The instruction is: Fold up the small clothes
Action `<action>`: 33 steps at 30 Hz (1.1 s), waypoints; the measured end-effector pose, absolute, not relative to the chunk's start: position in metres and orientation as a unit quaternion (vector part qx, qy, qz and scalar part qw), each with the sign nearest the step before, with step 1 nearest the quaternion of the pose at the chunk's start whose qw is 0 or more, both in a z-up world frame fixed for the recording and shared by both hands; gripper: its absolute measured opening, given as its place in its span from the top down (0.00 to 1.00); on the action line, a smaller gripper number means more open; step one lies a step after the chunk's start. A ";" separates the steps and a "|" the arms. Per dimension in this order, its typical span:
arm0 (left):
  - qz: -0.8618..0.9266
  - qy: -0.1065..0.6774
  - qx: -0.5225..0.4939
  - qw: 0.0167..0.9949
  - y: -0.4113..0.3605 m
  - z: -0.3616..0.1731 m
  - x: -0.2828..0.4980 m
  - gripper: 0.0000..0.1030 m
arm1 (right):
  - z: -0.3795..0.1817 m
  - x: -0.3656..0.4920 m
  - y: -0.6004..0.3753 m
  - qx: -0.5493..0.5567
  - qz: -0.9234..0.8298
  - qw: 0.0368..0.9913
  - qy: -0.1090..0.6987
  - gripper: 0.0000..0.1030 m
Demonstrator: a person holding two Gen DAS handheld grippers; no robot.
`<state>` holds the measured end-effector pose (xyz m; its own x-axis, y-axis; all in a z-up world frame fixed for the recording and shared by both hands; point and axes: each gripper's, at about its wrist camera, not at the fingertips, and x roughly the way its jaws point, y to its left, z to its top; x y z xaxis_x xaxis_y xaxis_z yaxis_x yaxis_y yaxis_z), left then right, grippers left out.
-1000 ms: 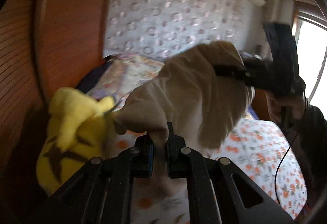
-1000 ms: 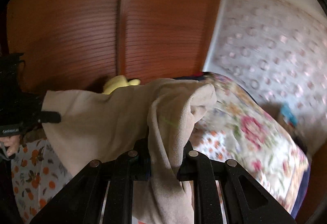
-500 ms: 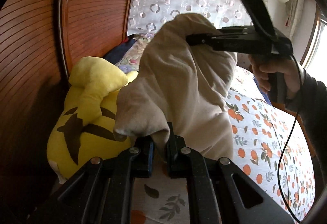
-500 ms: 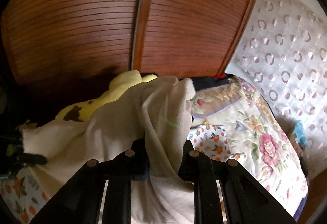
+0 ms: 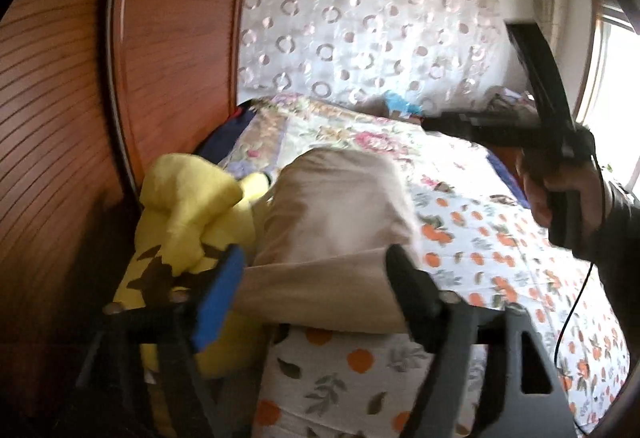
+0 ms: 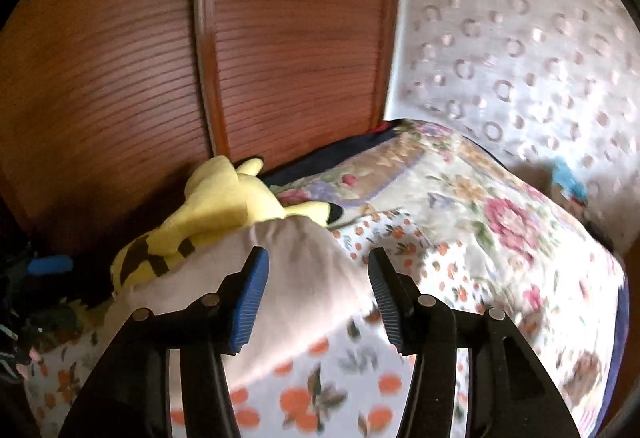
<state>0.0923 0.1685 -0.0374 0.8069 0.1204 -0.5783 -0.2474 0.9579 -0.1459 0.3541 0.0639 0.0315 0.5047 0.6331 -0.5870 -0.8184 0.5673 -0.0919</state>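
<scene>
A beige garment (image 5: 336, 222) lies in a folded heap on the bed, one edge against a yellow plush toy (image 5: 192, 206). My left gripper (image 5: 312, 290) hangs just over the garment's near edge. Its jaws are opening wide, with cloth between the fingers but the pads off it. In the right wrist view the same garment (image 6: 296, 278) lies under and between the fingers of my right gripper (image 6: 316, 294). Those jaws are opening too, and the blue pads stand clear of the cloth. A hand (image 5: 560, 190) holds the right gripper at the right of the left wrist view.
The bed has an orange-print sheet (image 5: 500, 238) and a floral quilt (image 6: 500, 218) behind it. A slatted wooden door (image 6: 280, 38) stands close on the left behind the plush toy (image 6: 228, 206). A circle-patterned curtain (image 5: 360, 18) covers the far wall. A black cable (image 5: 572, 318) hangs from the right gripper.
Both grippers held the garment up between them, shut on its corners. Both have now let go with jaws spread, and the garment has dropped onto the bed beside the plush toy.
</scene>
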 end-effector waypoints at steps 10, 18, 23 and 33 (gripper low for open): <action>0.050 0.274 -0.057 0.959 0.100 -0.004 0.082 0.21 | 0.032 0.246 -0.045 -0.112 0.388 0.879 0.254 0.25; 0.019 0.260 -0.040 0.964 0.044 0.013 0.070 0.21 | 0.039 0.178 -0.114 -0.066 0.323 0.912 0.246 0.24; -0.007 0.249 -0.033 0.968 0.009 0.023 0.063 0.21 | 0.051 0.128 -0.153 -0.049 0.273 0.934 0.226 0.24; -0.025 0.211 -0.027 0.977 -0.035 0.063 0.039 0.21 | 0.080 0.039 -0.194 -0.009 0.210 0.965 0.158 0.24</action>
